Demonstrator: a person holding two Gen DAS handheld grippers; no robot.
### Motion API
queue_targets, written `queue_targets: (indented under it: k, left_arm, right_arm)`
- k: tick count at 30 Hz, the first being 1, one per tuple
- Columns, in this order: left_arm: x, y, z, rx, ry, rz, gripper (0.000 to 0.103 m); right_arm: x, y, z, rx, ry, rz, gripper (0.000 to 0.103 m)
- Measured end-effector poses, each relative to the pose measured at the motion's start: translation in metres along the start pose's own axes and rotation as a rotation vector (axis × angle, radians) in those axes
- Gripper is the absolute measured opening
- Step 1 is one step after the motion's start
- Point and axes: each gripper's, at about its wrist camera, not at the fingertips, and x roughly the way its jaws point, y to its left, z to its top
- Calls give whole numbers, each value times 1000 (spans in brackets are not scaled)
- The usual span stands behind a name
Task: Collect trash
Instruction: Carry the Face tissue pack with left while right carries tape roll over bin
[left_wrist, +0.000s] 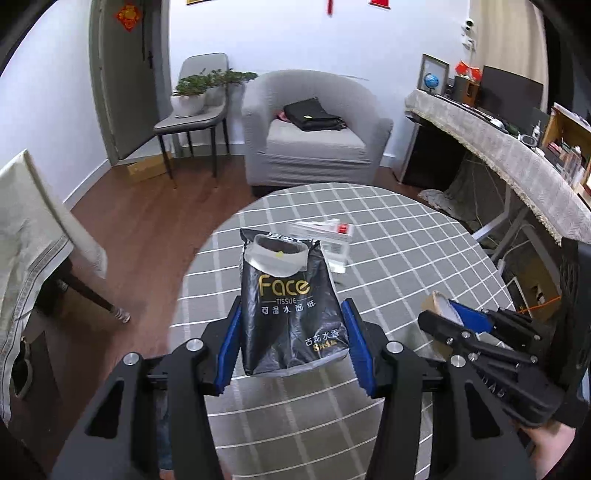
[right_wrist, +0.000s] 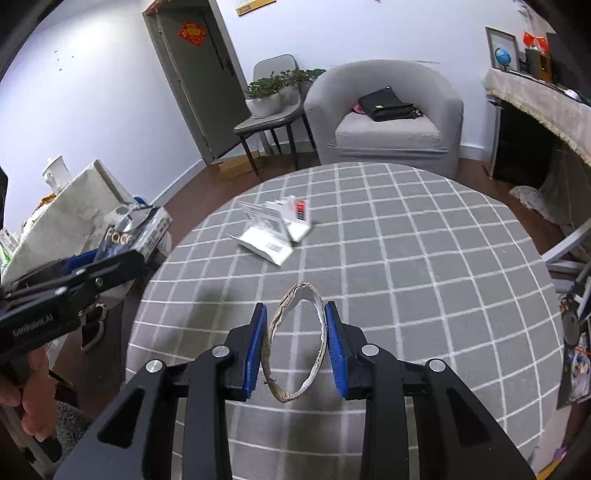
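A black "Face" tissue pack (left_wrist: 286, 295) with a torn-open top stands upright between the blue pads of my left gripper (left_wrist: 291, 308), which is shut on it above the table. My right gripper (right_wrist: 295, 306) is shut on a flattened brown cardboard ring (right_wrist: 271, 332), squeezed into an oval and held over the round table (right_wrist: 424, 258). The left wrist view shows the right gripper (left_wrist: 456, 314) with the ring (left_wrist: 437, 300) at lower right. In the right wrist view, the left gripper (right_wrist: 118, 254) and its pack (right_wrist: 122, 236) sit at the far left.
Opened white cartons and leaflets (right_wrist: 273, 229) lie near the table's far side on the grey checked cloth. A grey armchair (left_wrist: 314, 122) with a black bag stands behind, a chair with potted plants (left_wrist: 192, 110) to its left. A covered chair (left_wrist: 33, 229) stands left, a cluttered desk (left_wrist: 517, 147) right.
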Motion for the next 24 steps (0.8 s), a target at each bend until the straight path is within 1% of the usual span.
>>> queue_targets:
  k: [2, 4, 6, 13, 18, 24]
  left_arm:
    - [-2, 13, -2, -9, 0, 8, 55]
    - [-4, 28, -6, -26, 5, 5, 55]
    - [-6, 47, -11, -40, 6, 18, 55]
    - [-10, 108, -26, -93, 11, 57, 55]
    - [-9, 154, -39, -135, 27, 81, 55]
    - [2, 194, -60, -163, 57, 89, 55]
  right_arm:
    - [4, 11, 3, -9, 5, 8, 32]
    - [10, 27, 8, -27, 4, 19, 32]
    - [17, 46, 13, -42, 9, 33, 32]
    - [43, 113, 19, -144, 36, 61, 32]
    - [56, 146, 21, -188, 50, 74, 32]
    - [77, 176, 21, -226, 87, 94, 32]
